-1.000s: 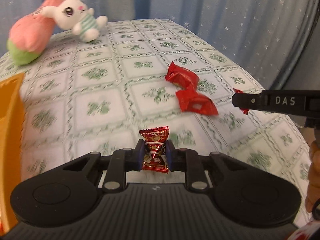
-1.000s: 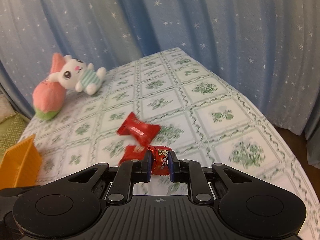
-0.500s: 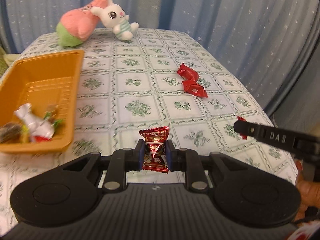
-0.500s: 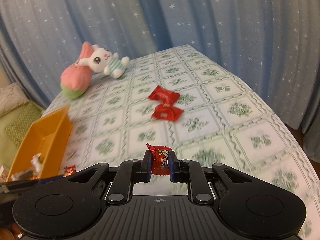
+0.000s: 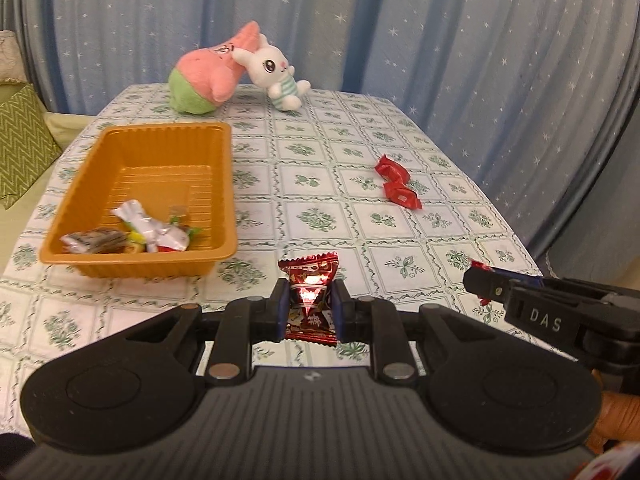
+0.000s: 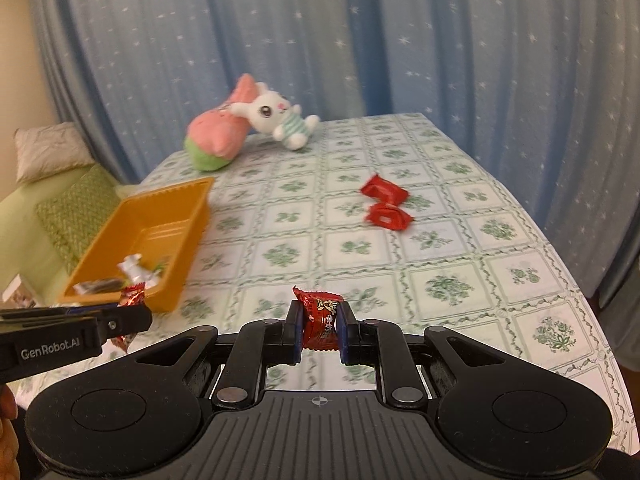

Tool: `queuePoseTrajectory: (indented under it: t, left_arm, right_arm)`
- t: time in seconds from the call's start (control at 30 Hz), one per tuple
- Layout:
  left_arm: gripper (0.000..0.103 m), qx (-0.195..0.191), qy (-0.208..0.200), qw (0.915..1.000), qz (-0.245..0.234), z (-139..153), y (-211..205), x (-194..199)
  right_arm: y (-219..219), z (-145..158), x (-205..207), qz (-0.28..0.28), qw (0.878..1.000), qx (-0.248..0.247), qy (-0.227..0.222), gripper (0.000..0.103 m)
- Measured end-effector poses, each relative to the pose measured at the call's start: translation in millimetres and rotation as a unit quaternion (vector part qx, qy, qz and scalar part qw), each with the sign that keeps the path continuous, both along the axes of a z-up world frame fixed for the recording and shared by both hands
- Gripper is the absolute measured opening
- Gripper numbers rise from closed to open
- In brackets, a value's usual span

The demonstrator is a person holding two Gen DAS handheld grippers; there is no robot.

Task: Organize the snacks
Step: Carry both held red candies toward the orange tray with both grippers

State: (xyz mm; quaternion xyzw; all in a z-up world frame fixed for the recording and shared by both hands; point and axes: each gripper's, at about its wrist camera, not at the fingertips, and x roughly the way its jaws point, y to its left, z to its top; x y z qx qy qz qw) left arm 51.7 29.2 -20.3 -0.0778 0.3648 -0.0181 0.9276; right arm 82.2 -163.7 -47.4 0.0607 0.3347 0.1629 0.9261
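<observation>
Beside tray (image 5: 224, 184): both candies (image 5: 310, 298) gripped.

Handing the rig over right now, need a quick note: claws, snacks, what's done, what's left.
Left claw: shut on a dark red foil-wrapped candy, above the table near the tray.
Right claw: shut on a bright red wrapped candy, also off the table.
Orange plastic tray on the green-patterned tablecloth: several wrapped snacks already lie at its near end.
Left to do: drop both held candies into the tray, then fetch the two red wrapped candies lying touching each other to the tray's right.
</observation>
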Motion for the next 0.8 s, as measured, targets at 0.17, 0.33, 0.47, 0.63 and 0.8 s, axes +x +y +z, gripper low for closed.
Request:
queuePoseTrajectory:
  t: [0.17,0.33,0.47,0.63,0.8]
  left_arm:
    - [0.019,-0.003,-0.007,0.9999,0.007,8,11,-13]
    - [0.019,-0.003,-0.013,0.9997,0.018,14,22,-22]
    - [0.019,-0.002,-0.016,0.9995,0.027,16,32,-26]
    - [0.019,-0.001,-0.017,0.9990,0.040,19,47,-27]
    - [0.019,0.000,-0.018,0.9983,0.056,22,63,-27]
  right_arm:
    - [19,8,-11,0.024,1.000,-0.005,-0.010,0.017]
    - [32,11,-14,0.039,0.999,-0.009,-0.014,0.017]
    - [41,13,-14,0.049,0.999,-0.012,-0.017,0.017]
    - [55,15,-11,0.064,0.998,-0.011,-0.019,0.017]
    - [73,18,-5,0.084,0.996,-0.010,-0.022,0.017]
